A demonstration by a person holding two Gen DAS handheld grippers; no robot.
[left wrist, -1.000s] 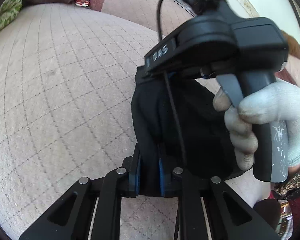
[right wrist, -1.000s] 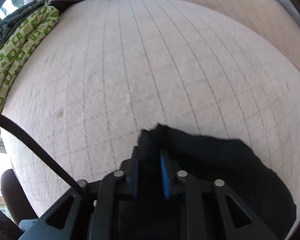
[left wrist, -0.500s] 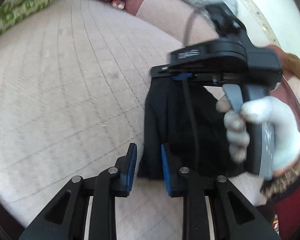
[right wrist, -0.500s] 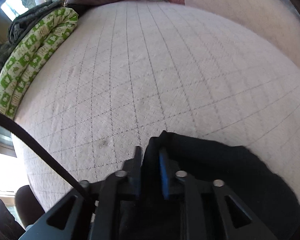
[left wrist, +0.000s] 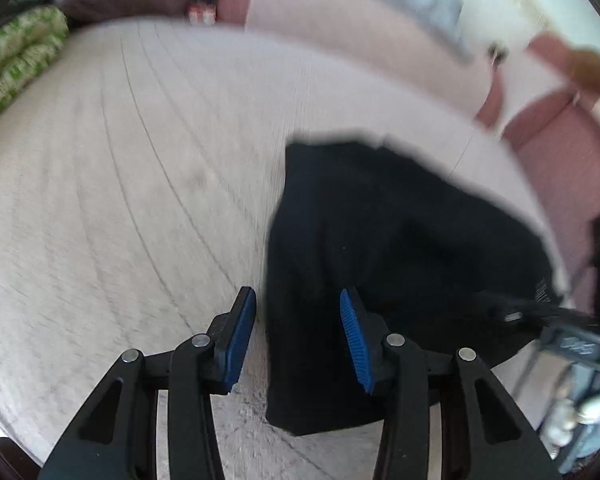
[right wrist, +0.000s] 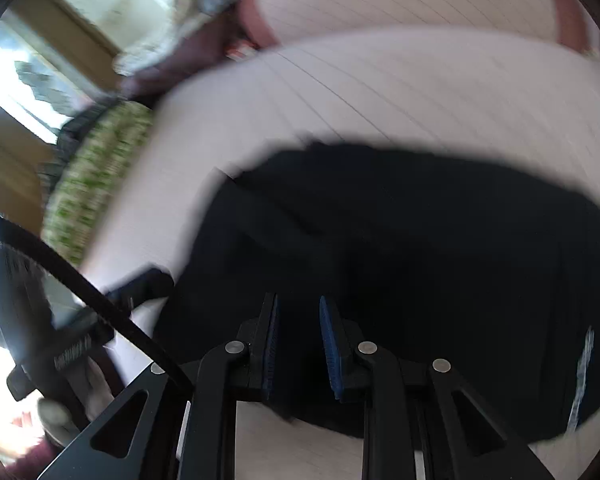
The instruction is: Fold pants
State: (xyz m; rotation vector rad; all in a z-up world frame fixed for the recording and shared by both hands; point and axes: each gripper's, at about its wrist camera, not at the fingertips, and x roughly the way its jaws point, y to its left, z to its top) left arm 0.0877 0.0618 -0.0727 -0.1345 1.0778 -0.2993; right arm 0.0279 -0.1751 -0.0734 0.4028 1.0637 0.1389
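Note:
The black pants (left wrist: 400,240) lie folded in a compact shape on the pale quilted bed (left wrist: 120,200). My left gripper (left wrist: 298,320) hovers over their near left edge. Its jaws are opening: the cloth's edge lies between the blue pads, which do not press on it. In the right wrist view the pants (right wrist: 400,240) fill the middle. My right gripper (right wrist: 300,340) stands open just above them, pads apart and pinching no cloth. The other tool shows blurred at the far right of the left view (left wrist: 572,344) and at the left of the right view (right wrist: 60,320).
A rolled green-patterned blanket (left wrist: 16,64) (right wrist: 92,184) lies along the bed's left side. Dark bedding and a small red-and-white box (left wrist: 202,14) sit at the far end. Pink cushions (left wrist: 540,128) border the right. Bare quilt lies to the left of the pants.
Both grippers have let go of the pants' folded edge and their pads have spread. The right tool has swung from above the pants to the lower right. Both views are now motion-blurred.

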